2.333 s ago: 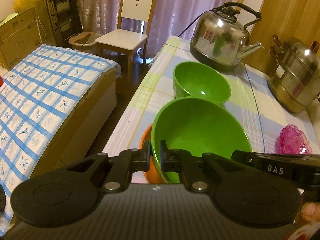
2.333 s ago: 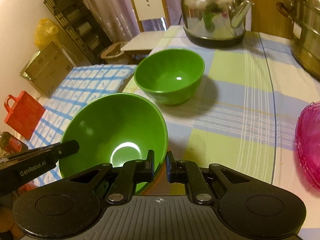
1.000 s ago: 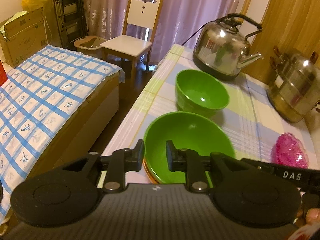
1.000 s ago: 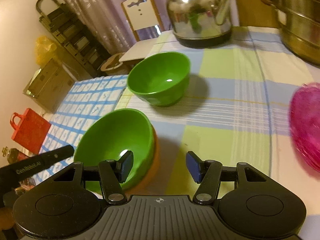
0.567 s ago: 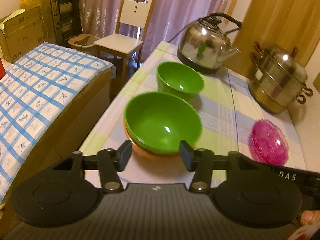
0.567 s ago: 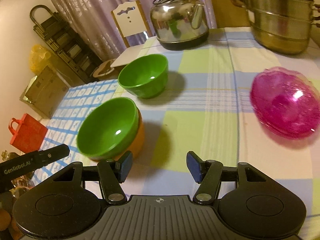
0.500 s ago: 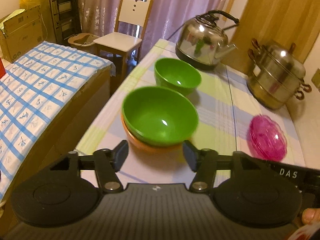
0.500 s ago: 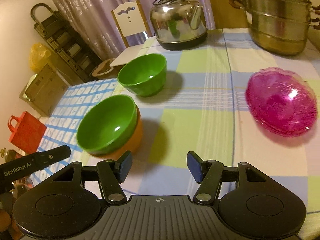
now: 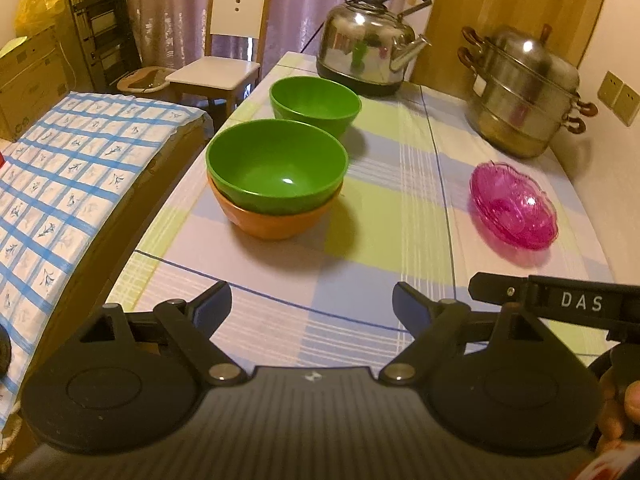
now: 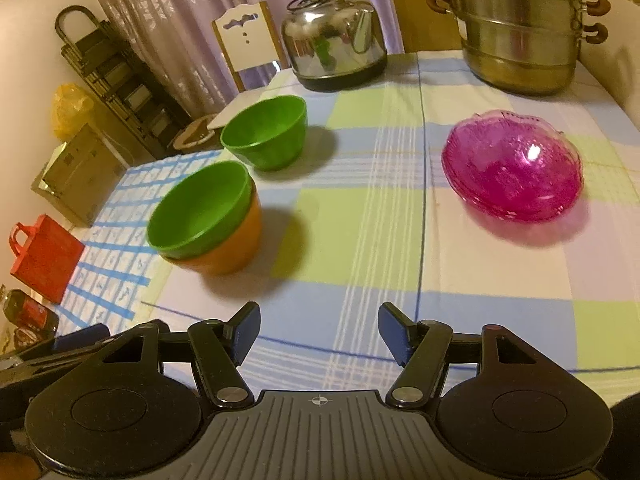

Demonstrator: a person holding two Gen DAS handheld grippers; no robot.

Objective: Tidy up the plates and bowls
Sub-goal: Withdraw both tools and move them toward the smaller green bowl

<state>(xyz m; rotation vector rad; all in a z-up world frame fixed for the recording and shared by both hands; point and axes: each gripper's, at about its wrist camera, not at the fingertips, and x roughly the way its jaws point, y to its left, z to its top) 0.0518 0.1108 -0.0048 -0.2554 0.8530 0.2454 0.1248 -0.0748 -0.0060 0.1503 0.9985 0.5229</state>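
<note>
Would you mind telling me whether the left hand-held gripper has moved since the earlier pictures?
Yes. The left hand-held gripper has drawn back from the stacked green bowl towards the near table edge; its jaws, once at the bowl's rim, are opening on nothing, while the kettle looks farther off.

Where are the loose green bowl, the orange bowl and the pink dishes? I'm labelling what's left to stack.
Loose green bowl (image 9: 316,100): left wrist view, inner wall.
Orange bowl (image 9: 276,224): left wrist view, outer wall below the nested green bowl.
Pink dishes (image 10: 512,168): right wrist view, inside of the top dish.
</note>
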